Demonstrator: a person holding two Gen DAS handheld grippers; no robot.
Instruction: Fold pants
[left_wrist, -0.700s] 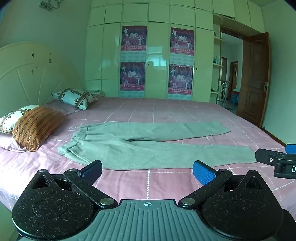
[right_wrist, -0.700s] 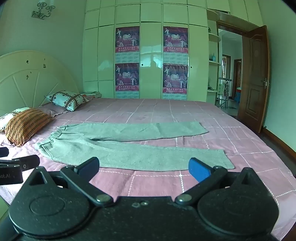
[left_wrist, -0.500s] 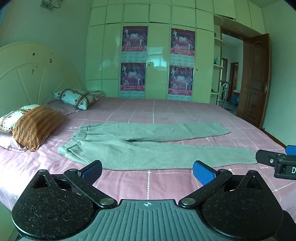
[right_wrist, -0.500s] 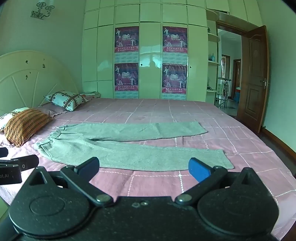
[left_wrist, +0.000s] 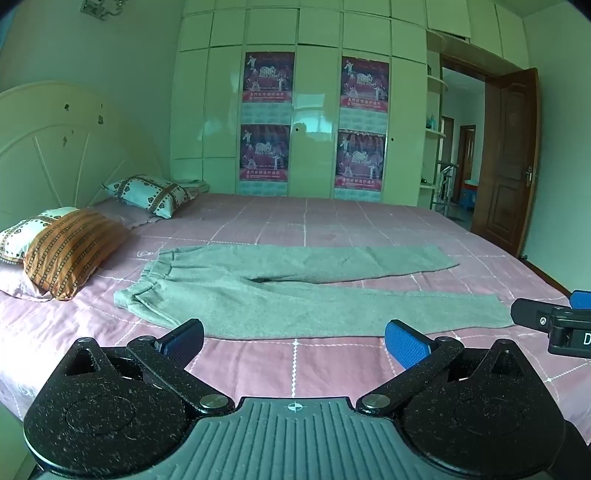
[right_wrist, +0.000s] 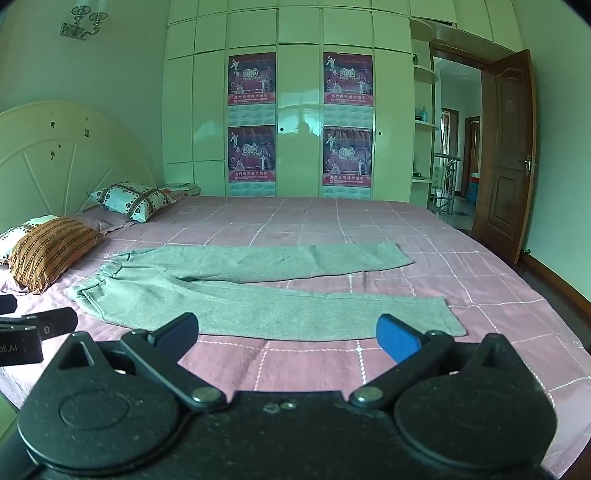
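Grey pants (left_wrist: 295, 291) (right_wrist: 258, 291) lie flat on the pink checked bed (left_wrist: 332, 221) (right_wrist: 480, 280), waistband to the left, both legs stretched out to the right and spread slightly apart. My left gripper (left_wrist: 294, 341) hovers open above the near bed edge, short of the near leg, with nothing between its blue pads. My right gripper (right_wrist: 287, 334) is open too, just before the near leg's lower half. Each gripper shows at the edge of the other's view: the right one (left_wrist: 554, 321) and the left one (right_wrist: 33, 328).
Patterned pillows (left_wrist: 70, 251) (right_wrist: 48, 251) lie by the cream headboard (left_wrist: 55, 147) on the left. A wardrobe with posters (left_wrist: 314, 122) stands behind the bed. A brown door (left_wrist: 506, 166) stands ajar at the right.
Both views have shifted only slightly; the pants lie unchanged and both grippers stay open.
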